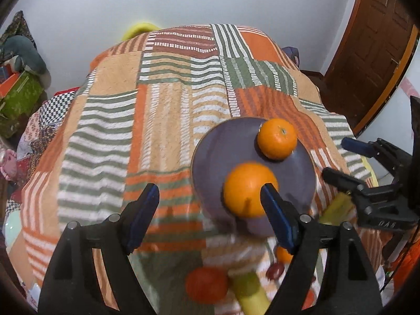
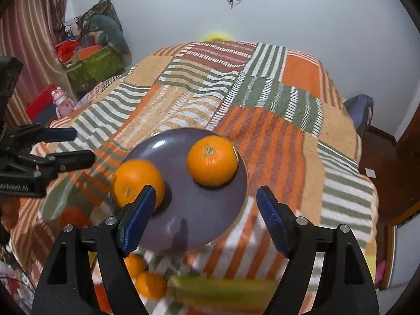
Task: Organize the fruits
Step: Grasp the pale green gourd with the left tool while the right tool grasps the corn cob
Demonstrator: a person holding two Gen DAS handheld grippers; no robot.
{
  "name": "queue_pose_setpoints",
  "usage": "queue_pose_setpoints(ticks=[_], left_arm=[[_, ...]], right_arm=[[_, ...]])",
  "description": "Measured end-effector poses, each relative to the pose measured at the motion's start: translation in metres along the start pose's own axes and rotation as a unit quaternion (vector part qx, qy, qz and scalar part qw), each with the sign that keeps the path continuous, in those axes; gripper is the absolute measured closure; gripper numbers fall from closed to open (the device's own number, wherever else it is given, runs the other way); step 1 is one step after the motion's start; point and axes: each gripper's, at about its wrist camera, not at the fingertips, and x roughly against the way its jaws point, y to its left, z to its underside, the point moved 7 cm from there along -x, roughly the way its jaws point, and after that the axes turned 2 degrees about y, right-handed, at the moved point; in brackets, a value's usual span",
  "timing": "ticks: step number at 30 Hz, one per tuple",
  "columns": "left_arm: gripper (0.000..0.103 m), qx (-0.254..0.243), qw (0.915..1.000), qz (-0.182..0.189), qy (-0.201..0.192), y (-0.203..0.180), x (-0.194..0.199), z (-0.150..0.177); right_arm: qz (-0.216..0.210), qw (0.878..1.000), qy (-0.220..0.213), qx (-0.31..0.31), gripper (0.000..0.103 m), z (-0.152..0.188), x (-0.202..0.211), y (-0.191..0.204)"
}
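Blurred fruit (image 1: 207, 284) lies half-hidden beneath both empty, wide-open tongs (image 1: 210, 197) (image 2: 206, 199).

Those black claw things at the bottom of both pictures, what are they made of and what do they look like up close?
They are two handheld grippers. The left gripper and the right gripper look alike: matte black plastic arms shaped like open triangles, silver pivot pins at the joints, and dark blue ribbed pads lining the fingers. White lettering is printed on the body, too partial to read fully. No hand or sleeve shows.

Pale wall (image 1: 236, 5), brown wooden door (image 1: 375, 42), striped curtain (image 2: 29, 39) at left
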Motion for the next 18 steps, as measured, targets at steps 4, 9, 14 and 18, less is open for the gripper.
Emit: queue_pose_setpoints(ticks=[4, 9, 14, 18], left_arm=[[0.022, -0.002, 1.0000, -0.001, 0.001, -0.001, 0.018, 0.025], [0.021, -0.005, 0.9999, 0.003, 0.015, -0.010, 0.027, 0.058], [0.021, -0.004, 0.9992, 0.015, 0.038, -0.020, 0.024, 0.089], [0.021, 0.000, 0.9977, 0.022, 0.064, -0.028, 0.012, 0.109]], right_arm=[[0.008, 1.000, 0.002, -0.003, 0.024, 0.023, 0.016, 0.000], [0.016, 1.000, 0.019, -0.018, 0.019, 0.054, 0.016, -0.003], [0.021, 0.998, 0.038, -0.039, 0.019, 0.070, 0.007, -0.007], [0.039, 0.998, 0.037, -0.040, 0.019, 0.064, -0.002, -0.010]])
